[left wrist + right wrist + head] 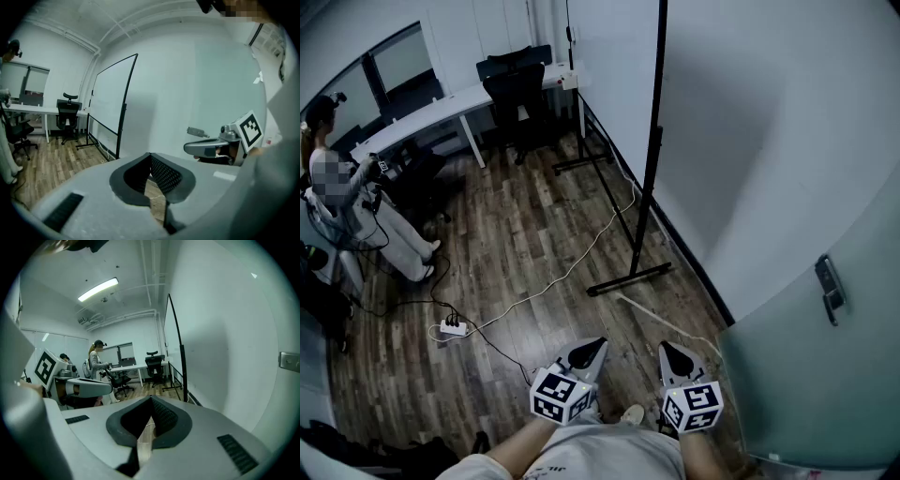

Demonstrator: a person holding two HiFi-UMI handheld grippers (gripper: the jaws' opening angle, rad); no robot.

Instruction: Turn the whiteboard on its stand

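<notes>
The whiteboard (611, 66) stands upright in its black frame along the right-hand wall, its near stand foot (628, 278) on the wooden floor ahead of me. In the left gripper view the whiteboard (110, 93) shows its white face; in the right gripper view the whiteboard (174, 336) is almost edge-on. My left gripper (592, 345) and right gripper (673, 347) are held side by side low in front of my body, well short of the board. Both are shut with nothing between the pads. Each shows in the other's view: right gripper (206, 147), left gripper (89, 387).
A frosted glass door (825, 375) with a handle (830, 286) is close on my right. A white cable (567, 272) and a power strip (453, 328) lie on the floor. A person (337, 202) stands at far left by a white desk (441, 108) and black chair (516, 94).
</notes>
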